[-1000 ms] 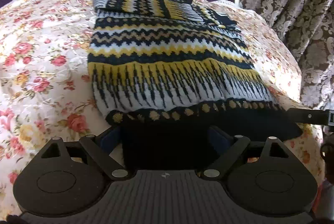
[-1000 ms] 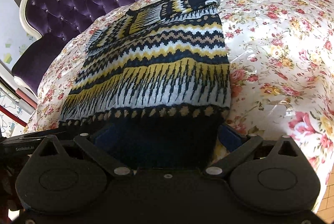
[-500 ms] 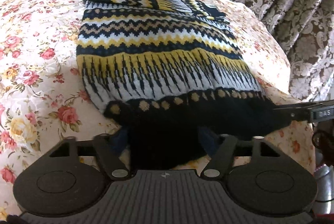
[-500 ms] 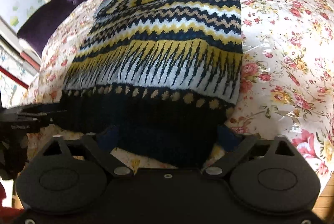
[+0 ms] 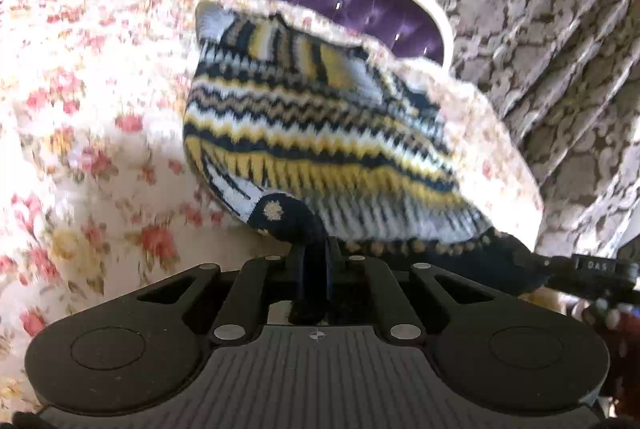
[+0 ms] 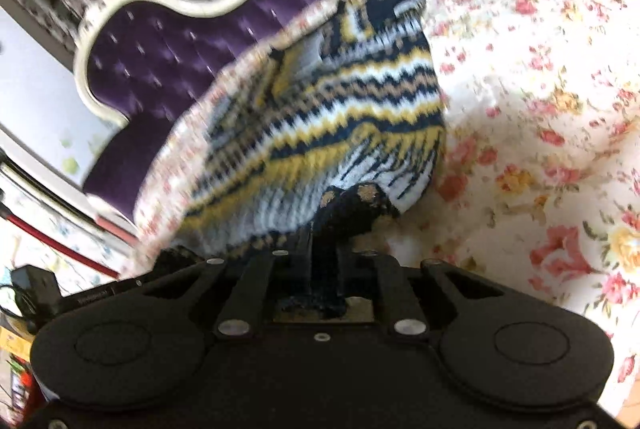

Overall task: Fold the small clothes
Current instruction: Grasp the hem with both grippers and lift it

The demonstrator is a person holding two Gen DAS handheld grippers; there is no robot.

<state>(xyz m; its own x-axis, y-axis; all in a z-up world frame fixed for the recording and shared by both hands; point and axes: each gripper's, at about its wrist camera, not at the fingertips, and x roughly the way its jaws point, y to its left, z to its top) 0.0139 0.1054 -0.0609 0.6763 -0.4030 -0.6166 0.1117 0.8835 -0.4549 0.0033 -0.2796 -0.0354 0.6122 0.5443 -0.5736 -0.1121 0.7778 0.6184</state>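
The left gripper (image 5: pixel 314 261) is seen with its jaws pressed together on the dark navy hem at the left corner of the knitted sweater (image 5: pixel 320 133); the pinched fabric is bunched directly between the fingers. The right gripper (image 6: pixel 324 253) is likewise clamped on the navy hem at the right corner of the sweater (image 6: pixel 320 133), with the cloth gathered into the narrow gap. The hem edge is held raised at both corners, while the far part of the garment, banded in yellow, white, tan and navy zigzags, is spread forward of each gripper on the floral bedspread (image 5: pixel 80 109). A purple tufted headboard (image 6: pixel 160 41) with a cream frame is located beyond the sweater, and a patterned curtain (image 5: pixel 540 29) behind it. Both views are motion-blurred.
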